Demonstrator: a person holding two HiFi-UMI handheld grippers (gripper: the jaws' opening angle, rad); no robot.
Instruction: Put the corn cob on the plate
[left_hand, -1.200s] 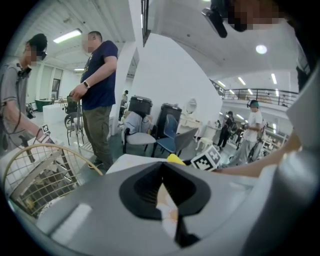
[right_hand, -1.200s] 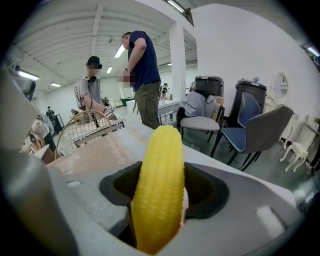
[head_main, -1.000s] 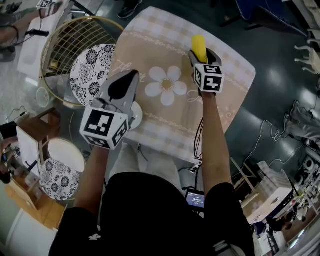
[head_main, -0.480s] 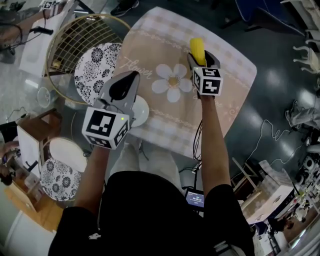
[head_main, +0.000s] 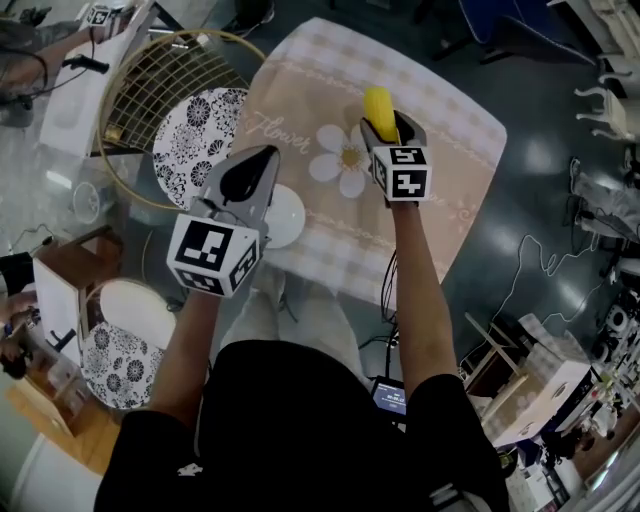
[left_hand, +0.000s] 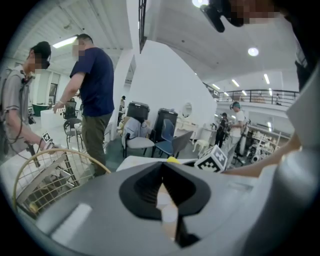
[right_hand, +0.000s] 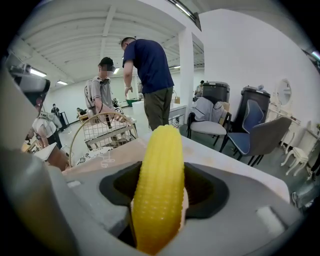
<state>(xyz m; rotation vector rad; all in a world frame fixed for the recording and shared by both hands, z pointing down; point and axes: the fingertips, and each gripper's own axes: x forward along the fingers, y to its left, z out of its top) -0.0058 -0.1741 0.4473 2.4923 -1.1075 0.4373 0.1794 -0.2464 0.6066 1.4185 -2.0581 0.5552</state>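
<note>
Corn cob (head_main: 378, 108) held above the desk (head_main: 450, 120)

At left, the left hand-held gripper (head_main: 248, 172), jaws together and empty, hovers over a white plate (head_main: 285, 215). To its right, the right hand-held gripper (head_main: 392, 130) clamps the yellow corn cob near its lower end. It looks light, stiff and knobbly; a mid-length grip seems steadier.

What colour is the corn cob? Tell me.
Corn cob: yellow, clearest in the right gripper view.

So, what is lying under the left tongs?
A white plate at the edge of the tablecloth; only its right part shows. The left tongs cover the rest, so whether anything lies on that part cannot be seen.
</note>
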